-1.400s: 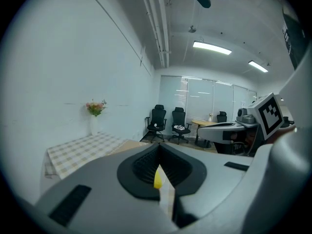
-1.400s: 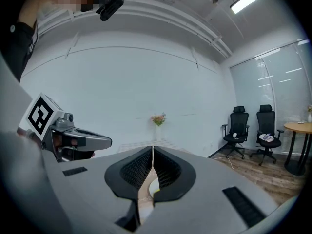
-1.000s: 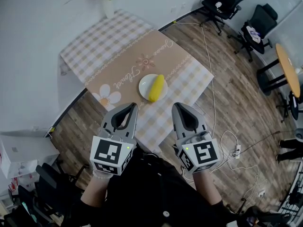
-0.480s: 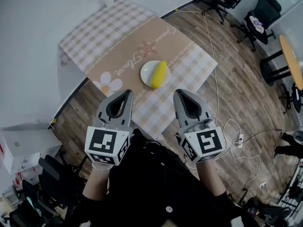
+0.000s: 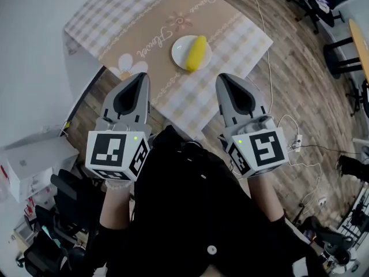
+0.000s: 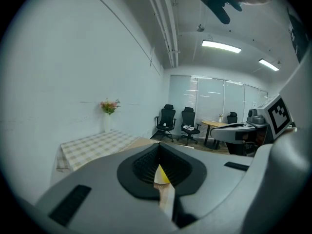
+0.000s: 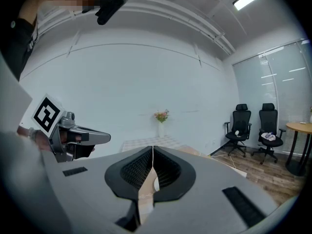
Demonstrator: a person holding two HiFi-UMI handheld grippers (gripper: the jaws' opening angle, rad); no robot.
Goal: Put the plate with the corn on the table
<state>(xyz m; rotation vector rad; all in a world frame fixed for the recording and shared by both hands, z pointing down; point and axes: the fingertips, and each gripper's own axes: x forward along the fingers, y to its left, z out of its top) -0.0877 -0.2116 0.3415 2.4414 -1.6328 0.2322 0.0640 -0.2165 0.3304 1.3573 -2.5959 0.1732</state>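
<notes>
One plate (image 5: pixel 183 53), with one yellow corn cob (image 5: pixel 197 52) laid across it, is seen resting on the one table (image 5: pixel 109 22), toward the edge nearest the person. Two grippers are held side by side short of that edge, well apart from the plate. The left gripper (image 5: pixel 139 77) and the right gripper (image 5: pixel 226 77) are both clamped closed, with nothing caught between the jaws.

Two black office chairs (image 6: pixel 166 121) on the wood floor (image 5: pixel 300 68), a flower vase (image 6: pixel 108 112) beside the white wall (image 6: pixel 73 77)
</notes>
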